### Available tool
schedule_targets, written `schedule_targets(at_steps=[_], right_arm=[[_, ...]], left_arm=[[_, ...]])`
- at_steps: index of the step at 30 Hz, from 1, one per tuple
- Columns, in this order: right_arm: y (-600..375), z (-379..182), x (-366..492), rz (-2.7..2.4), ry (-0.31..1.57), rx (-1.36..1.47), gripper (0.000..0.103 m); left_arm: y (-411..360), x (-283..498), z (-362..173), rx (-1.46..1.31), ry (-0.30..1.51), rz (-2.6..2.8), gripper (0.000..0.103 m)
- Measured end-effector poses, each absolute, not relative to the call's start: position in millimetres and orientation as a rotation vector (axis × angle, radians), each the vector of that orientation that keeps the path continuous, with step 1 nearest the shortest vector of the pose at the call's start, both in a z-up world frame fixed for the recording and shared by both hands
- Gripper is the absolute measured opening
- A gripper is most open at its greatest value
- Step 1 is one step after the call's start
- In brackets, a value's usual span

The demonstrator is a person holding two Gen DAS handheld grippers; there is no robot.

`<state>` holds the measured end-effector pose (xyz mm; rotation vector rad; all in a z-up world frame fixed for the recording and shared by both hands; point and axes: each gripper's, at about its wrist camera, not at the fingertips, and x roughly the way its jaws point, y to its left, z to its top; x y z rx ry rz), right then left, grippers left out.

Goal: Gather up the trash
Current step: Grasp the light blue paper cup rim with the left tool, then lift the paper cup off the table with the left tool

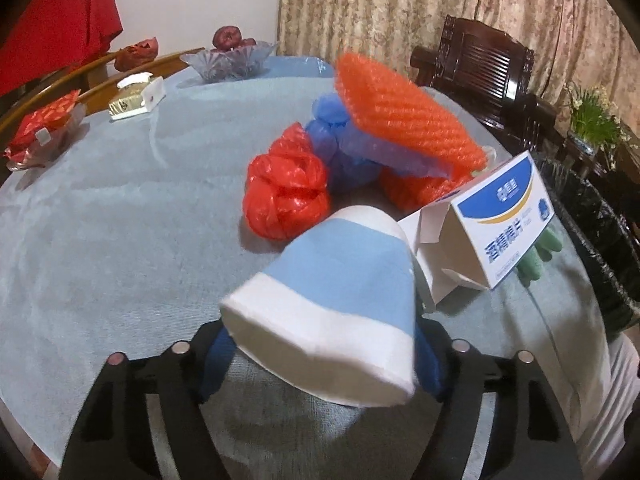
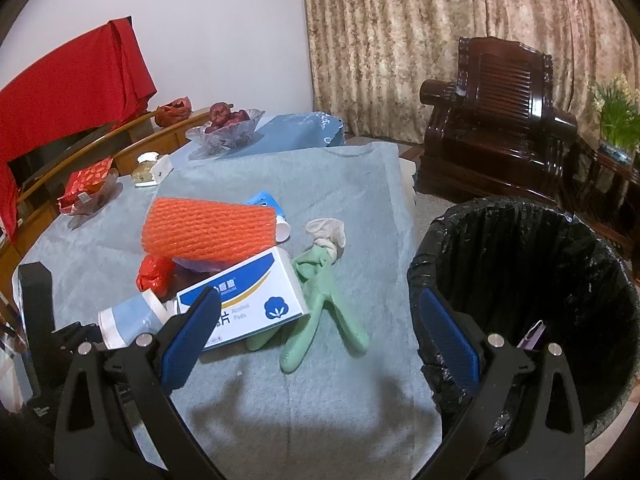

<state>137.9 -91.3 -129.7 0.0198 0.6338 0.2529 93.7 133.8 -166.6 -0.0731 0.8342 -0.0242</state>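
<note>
A blue-and-white paper cup (image 1: 332, 292) lies on its side on the grey tablecloth (image 1: 120, 220). My left gripper (image 1: 324, 360) is closed around its wide end, with a blue pad touching each side. Behind it sit a red plastic bag (image 1: 286, 192), a blue bag (image 1: 340, 136), an orange foam net (image 1: 404, 112) and a white-and-blue box (image 1: 480, 232). In the right wrist view, the same cup (image 2: 128, 320) lies left of the box (image 2: 248, 300). My right gripper (image 2: 320, 300) hangs open and empty over the table's near edge, above a green glove (image 2: 320, 312).
A black-lined bin (image 2: 540, 300) stands right of the table, close to my right finger. A pale glove (image 2: 328, 232) lies beyond the green one. A glass fruit bowl (image 2: 224, 128), tissue box (image 2: 150, 172) and red-wrapped dish (image 2: 86, 188) sit far left. A dark wooden armchair (image 2: 500, 120) stands behind.
</note>
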Motion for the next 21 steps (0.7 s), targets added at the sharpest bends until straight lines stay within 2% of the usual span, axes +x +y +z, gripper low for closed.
schedule_targets(at_steps=[12,21], right_arm=[[-69.5,-136.5,139.4,0.311,0.656,0.0,0.097],[-49.2,-143.4,145.7,0.331,0.678,-0.017,0.097]], left_arm=[[146.9,80.8,-123.0,-0.08,0.707,-0.006,0.069],[157.3,85.0,-115.4,-0.07,0.667,0.04,0.069]])
